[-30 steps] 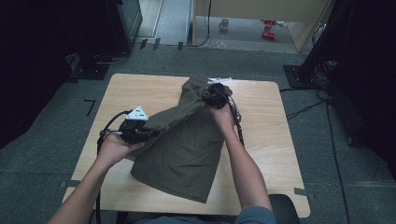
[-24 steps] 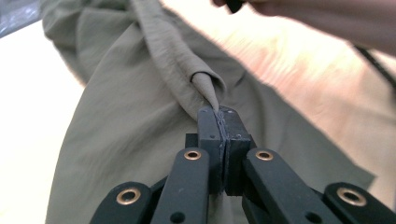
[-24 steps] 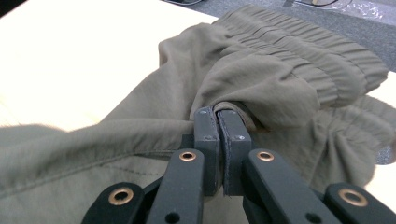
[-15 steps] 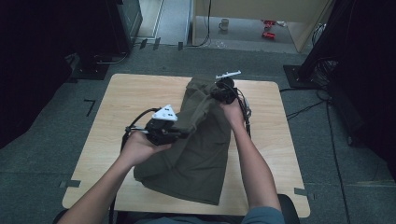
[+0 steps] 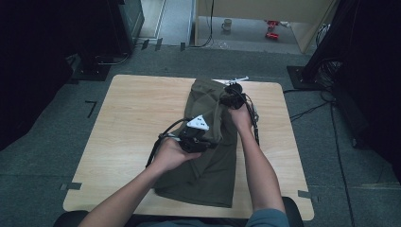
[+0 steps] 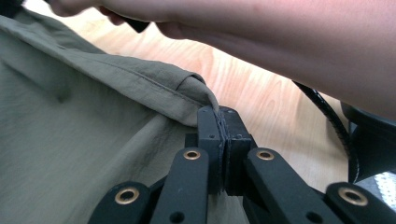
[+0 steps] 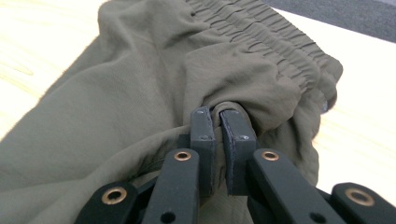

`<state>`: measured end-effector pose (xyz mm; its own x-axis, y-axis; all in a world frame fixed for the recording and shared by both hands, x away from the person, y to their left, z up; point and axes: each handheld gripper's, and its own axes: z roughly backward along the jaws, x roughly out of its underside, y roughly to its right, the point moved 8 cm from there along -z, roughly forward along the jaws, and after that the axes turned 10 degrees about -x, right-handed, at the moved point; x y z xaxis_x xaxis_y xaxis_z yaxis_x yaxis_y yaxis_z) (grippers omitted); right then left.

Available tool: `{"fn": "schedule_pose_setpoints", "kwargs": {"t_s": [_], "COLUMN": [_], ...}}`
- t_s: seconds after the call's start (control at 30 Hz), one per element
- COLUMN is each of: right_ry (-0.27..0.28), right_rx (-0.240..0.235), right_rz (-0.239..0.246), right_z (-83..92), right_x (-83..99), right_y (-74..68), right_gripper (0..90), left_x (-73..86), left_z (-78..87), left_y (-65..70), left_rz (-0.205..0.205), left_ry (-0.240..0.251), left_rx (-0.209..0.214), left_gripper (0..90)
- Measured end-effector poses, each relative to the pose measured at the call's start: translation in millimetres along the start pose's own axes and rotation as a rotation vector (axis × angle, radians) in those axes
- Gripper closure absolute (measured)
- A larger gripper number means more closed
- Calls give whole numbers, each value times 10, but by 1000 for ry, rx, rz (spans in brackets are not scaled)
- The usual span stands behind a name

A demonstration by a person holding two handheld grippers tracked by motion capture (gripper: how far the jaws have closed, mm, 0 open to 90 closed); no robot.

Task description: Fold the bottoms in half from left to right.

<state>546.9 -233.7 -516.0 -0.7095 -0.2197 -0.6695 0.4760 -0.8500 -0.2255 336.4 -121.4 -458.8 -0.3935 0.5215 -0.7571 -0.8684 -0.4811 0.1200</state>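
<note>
The left gripper (image 5: 208,143), a black two-jaw tool with a grey three-cornered plate on top, sits over the middle of the tabletop. In the left gripper view its jaws are pressed fully together on the stitched hem of the olive-green woven garment with an elastic gathered waistband (image 6: 70,154), and a fold of that hem rises just above the pads.

The right gripper (image 5: 230,93), a black two-jaw tool with a looping cable, is near the far edge of the tabletop, right of its middle. Its jaws have just been opening a little: in the right gripper view a narrow slit shows between the pads, with a bunched ridge of the garment's cloth (image 7: 229,106) caught in it just below the gathered waistband (image 7: 261,35). The pads still look to be pinching that ridge.

The garment (image 5: 208,177) runs lengthwise from the far edge to the near edge of the pale wooden tabletop with rounded corners (image 5: 127,118), right of centre, its waistband at the far end and its lower part spread flat by the near edge.

Counted: one garment, two grippers, two forearms reaching in from the near edge, one tabletop
</note>
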Motion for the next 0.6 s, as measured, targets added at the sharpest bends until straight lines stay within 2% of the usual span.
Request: {"fn": "schedule_pose_setpoints", "kwargs": {"t_s": [0.2, 0.3, 0.37, 0.43, 0.5, 0.6], "right_ry": [1, 6, 17, 33, 62, 62], "right_rx": [14, 14, 17, 16, 4, -13], "right_rz": [-6, -21, -22, -28, -11, 8], "right_z": [44, 106, 180, 244, 314, 374], "right_x": [75, 82, 70, 52, 39, 86], "right_y": [71, 105, 120, 120, 103, 36], "right_gripper": [780, 761, 753, 753, 779, 809], "left_x": [70, 81, 72, 55, 45, 66], "left_z": [-228, -275, -268, -235, -194, -128], "left_y": [104, 134, 136, 121, 80, -43], "left_rz": [-8, -23, -18, -24, -22, -24], "left_ry": [-33, -32, -30, -15, -6, -9], "left_rx": [7, 7, 17, 18, 14, -11], "left_gripper": [895, 854, 773, 752, 742, 745]}}
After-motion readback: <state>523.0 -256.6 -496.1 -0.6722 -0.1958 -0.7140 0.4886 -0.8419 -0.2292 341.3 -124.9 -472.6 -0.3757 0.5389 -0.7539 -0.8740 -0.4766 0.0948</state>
